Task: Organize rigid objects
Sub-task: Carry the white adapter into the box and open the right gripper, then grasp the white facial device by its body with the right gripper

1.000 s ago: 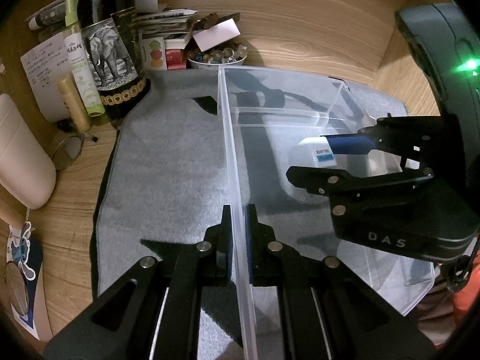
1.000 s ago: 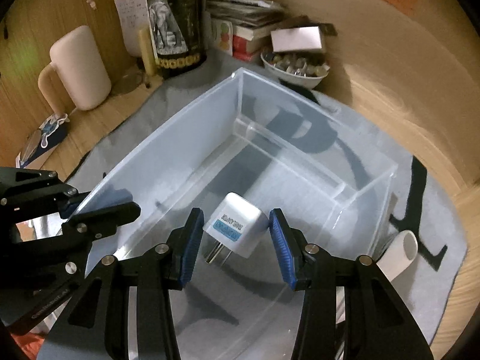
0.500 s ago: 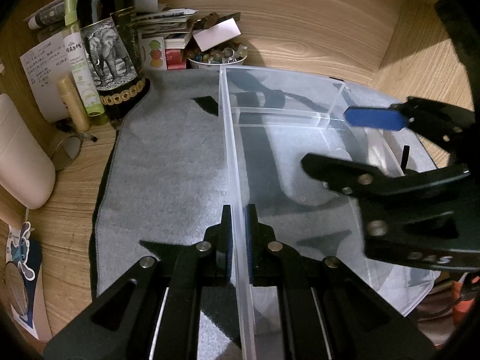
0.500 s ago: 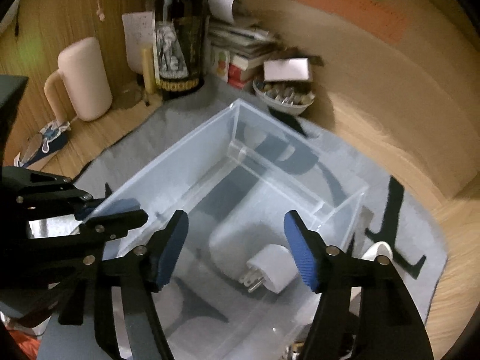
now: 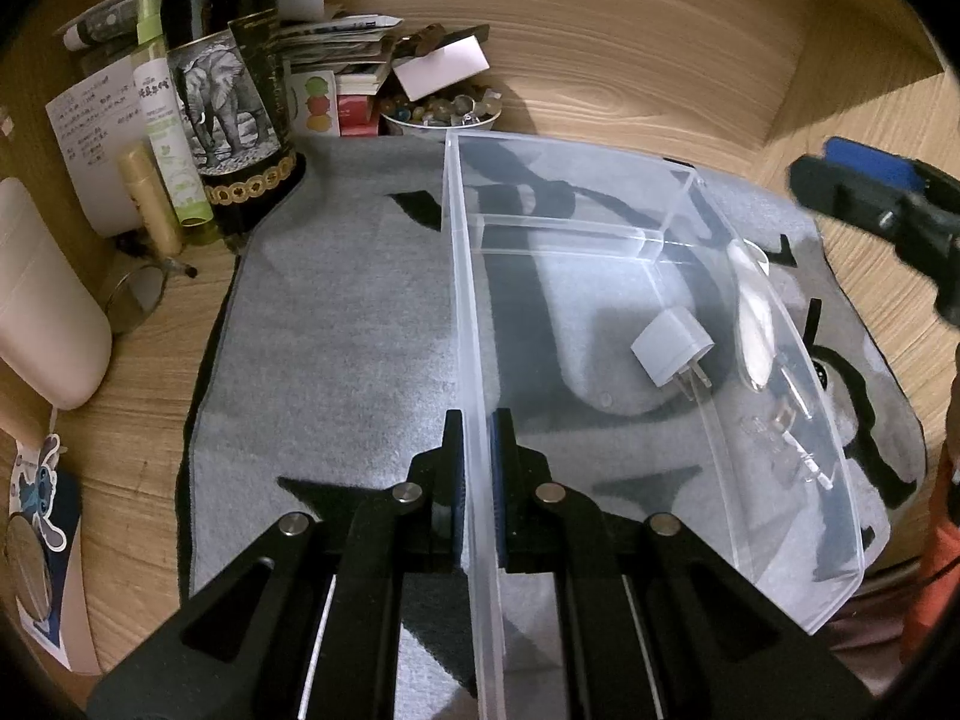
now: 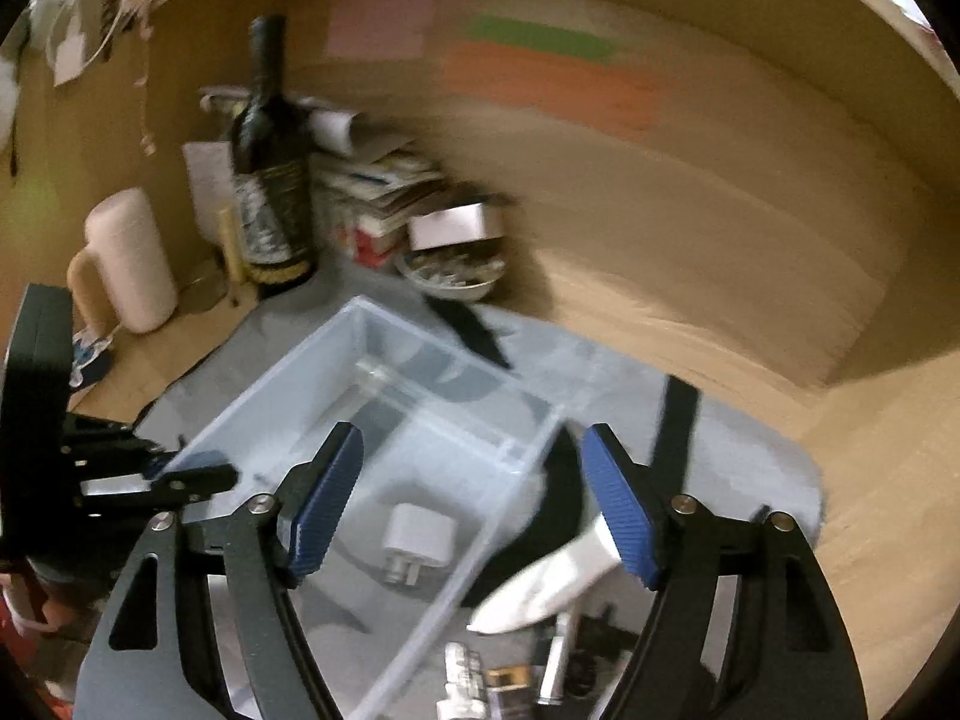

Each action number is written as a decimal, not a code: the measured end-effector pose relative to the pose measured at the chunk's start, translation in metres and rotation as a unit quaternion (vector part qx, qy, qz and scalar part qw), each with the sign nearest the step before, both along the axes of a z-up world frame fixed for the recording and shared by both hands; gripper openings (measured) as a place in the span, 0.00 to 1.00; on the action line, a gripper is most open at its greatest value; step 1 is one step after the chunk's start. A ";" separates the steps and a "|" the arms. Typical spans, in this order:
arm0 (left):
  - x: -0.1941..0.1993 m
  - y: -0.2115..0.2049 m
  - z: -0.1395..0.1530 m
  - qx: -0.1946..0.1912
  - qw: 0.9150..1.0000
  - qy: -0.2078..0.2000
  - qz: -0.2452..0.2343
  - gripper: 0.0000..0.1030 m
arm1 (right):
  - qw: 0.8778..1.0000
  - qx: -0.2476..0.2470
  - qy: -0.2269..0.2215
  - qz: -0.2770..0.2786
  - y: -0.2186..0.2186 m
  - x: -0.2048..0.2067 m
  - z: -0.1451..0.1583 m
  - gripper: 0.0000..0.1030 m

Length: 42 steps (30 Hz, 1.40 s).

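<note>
Right gripper (image 6: 468, 510) hangs over the clear plastic bin (image 5: 780, 324), jaws opening, nothing between them; the white plug adapter (image 5: 672, 348) lies inside on the bin floor. Left gripper (image 5: 477, 468) is pinched on the bin's near wall. Best to steady that wall while picking from the small items (image 6: 504, 684) beside it on the grey mat (image 5: 342, 330).

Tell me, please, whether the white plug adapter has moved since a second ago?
Yes. The white plug adapter left the right gripper and now lies on the floor of the clear bin, below the opening jaws.
</note>
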<state>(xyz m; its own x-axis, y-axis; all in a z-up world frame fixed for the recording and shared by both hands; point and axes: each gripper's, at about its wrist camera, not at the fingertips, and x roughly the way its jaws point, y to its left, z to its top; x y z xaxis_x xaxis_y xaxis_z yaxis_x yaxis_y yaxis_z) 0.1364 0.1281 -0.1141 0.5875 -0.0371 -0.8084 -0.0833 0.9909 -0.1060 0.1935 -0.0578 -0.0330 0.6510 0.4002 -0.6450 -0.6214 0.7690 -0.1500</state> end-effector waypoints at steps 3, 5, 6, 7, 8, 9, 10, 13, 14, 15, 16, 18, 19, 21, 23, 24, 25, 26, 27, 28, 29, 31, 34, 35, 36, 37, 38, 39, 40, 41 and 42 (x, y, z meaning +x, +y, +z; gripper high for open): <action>0.001 -0.001 0.000 0.003 1.000 0.001 0.001 0.07 | 1.000 0.011 -0.001 -0.024 -0.019 0.008 0.001 0.78; 0.001 -0.002 0.000 0.004 1.000 0.001 0.002 0.07 | 0.999 0.016 0.005 -0.041 -0.031 0.016 -0.001 0.78; 0.001 -0.002 0.000 0.004 1.000 0.001 0.002 0.07 | 0.999 0.019 0.010 -0.050 -0.038 0.021 -0.003 0.78; 0.001 -0.002 0.000 0.005 1.000 0.001 0.003 0.07 | 0.998 0.021 0.013 -0.057 -0.043 0.024 -0.006 0.78; 0.001 -0.002 0.000 0.005 1.000 0.001 0.003 0.07 | 0.997 0.021 0.016 -0.067 -0.048 0.028 -0.009 0.78; 0.001 -0.003 0.000 0.006 1.000 0.001 0.003 0.07 | 0.997 0.019 0.022 -0.075 -0.053 0.034 -0.014 0.78; 0.001 -0.003 0.000 0.006 1.000 0.002 0.003 0.07 | 0.996 0.017 0.029 -0.082 -0.057 0.038 -0.019 0.78; 0.001 -0.003 0.000 0.007 1.000 0.002 0.003 0.07 | 0.994 0.013 0.052 -0.096 -0.065 0.050 -0.035 0.78; 0.000 -0.003 0.000 0.008 1.000 0.002 0.003 0.07 | 0.993 0.013 0.064 -0.101 -0.067 0.055 -0.042 0.78; 0.000 -0.003 0.000 0.009 1.000 0.002 0.004 0.07 | 0.992 0.014 0.074 -0.102 -0.068 0.059 -0.047 0.78; 0.000 -0.003 0.000 0.009 1.000 0.002 0.004 0.07 | 0.991 0.014 0.087 -0.104 -0.070 0.063 -0.053 0.78; 0.000 -0.003 0.000 0.008 1.000 0.002 0.005 0.07 | 0.988 0.008 0.106 -0.112 -0.069 0.070 -0.068 0.78; 0.000 -0.003 0.000 0.007 1.000 0.003 0.005 0.07 | 0.987 0.004 0.110 -0.115 -0.069 0.071 -0.073 0.78; 0.001 -0.003 0.000 0.008 1.000 0.003 0.004 0.07 | 0.985 -0.005 0.126 -0.117 -0.066 0.076 -0.087 0.78; 0.001 -0.003 0.000 0.008 1.000 0.003 0.004 0.07 | 0.983 -0.010 0.138 -0.118 -0.064 0.080 -0.097 0.78; 0.001 -0.002 0.000 0.009 1.000 0.003 0.004 0.07 | 0.983 -0.010 0.141 -0.119 -0.063 0.082 -0.100 0.78; 0.001 -0.002 0.000 0.009 1.000 0.003 0.004 0.07 | 0.982 -0.010 0.145 -0.121 -0.062 0.083 -0.103 0.78; 0.001 -0.002 0.000 0.009 1.000 0.004 0.004 0.07 | 0.981 -0.009 0.150 -0.123 -0.060 0.086 -0.106 0.78; 0.001 -0.002 0.000 0.009 1.000 0.004 0.004 0.07 | 0.980 -0.009 0.153 -0.125 -0.059 0.088 -0.108 0.78; 0.000 -0.002 0.000 0.009 1.000 0.004 0.004 0.07 | 0.980 -0.010 0.154 -0.125 -0.058 0.089 -0.110 0.78; 0.001 -0.002 0.000 0.009 1.000 0.003 0.004 0.07 | 0.980 -0.011 0.157 -0.125 -0.056 0.092 -0.113 0.78; 0.001 -0.002 0.000 0.009 1.000 0.003 0.004 0.07 | 0.979 -0.010 0.161 -0.126 -0.053 0.095 -0.117 0.76; 0.001 -0.002 0.000 0.009 1.000 0.004 0.005 0.07 | 0.977 0.000 0.169 -0.130 -0.052 0.100 -0.122 0.69; 0.000 -0.002 0.000 0.008 1.000 0.004 0.004 0.07 | 0.978 -0.001 0.163 -0.132 -0.051 0.100 -0.121 0.63; 0.001 -0.002 0.000 0.008 1.000 0.004 0.004 0.07 | 0.978 0.002 0.162 -0.130 -0.051 0.100 -0.120 0.56; 0.001 -0.002 0.000 0.008 1.000 0.004 0.004 0.07 | 0.978 0.007 0.164 -0.128 -0.052 0.101 -0.119 0.53; 0.001 -0.002 0.001 0.009 1.000 0.004 0.004 0.07 | 0.978 0.013 0.167 -0.126 -0.052 0.102 -0.118 0.48; 0.001 -0.002 0.000 0.009 1.000 0.004 0.004 0.07 | 0.978 0.016 0.166 -0.123 -0.053 0.102 -0.116 0.43; 0.001 -0.002 0.000 0.009 1.000 0.004 0.004 0.07 | 0.979 0.019 0.157 -0.133 -0.052 0.101 -0.115 0.41; 0.001 -0.002 0.000 0.009 1.000 0.004 0.004 0.07 | 0.980 0.017 0.151 -0.130 -0.052 0.100 -0.114 0.39; 0.001 -0.002 0.000 0.009 1.000 0.004 0.004 0.07 | 0.981 0.015 0.144 -0.128 -0.051 0.097 -0.112 0.38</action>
<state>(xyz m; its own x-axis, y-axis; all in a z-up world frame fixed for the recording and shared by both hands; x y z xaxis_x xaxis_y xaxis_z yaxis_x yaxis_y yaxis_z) 0.1378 0.1258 -0.1140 0.5809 -0.0178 -0.8138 -0.0929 0.9918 -0.0880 0.2909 -0.1093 -0.1451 0.5244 0.2700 -0.8075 -0.4209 0.9066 0.0298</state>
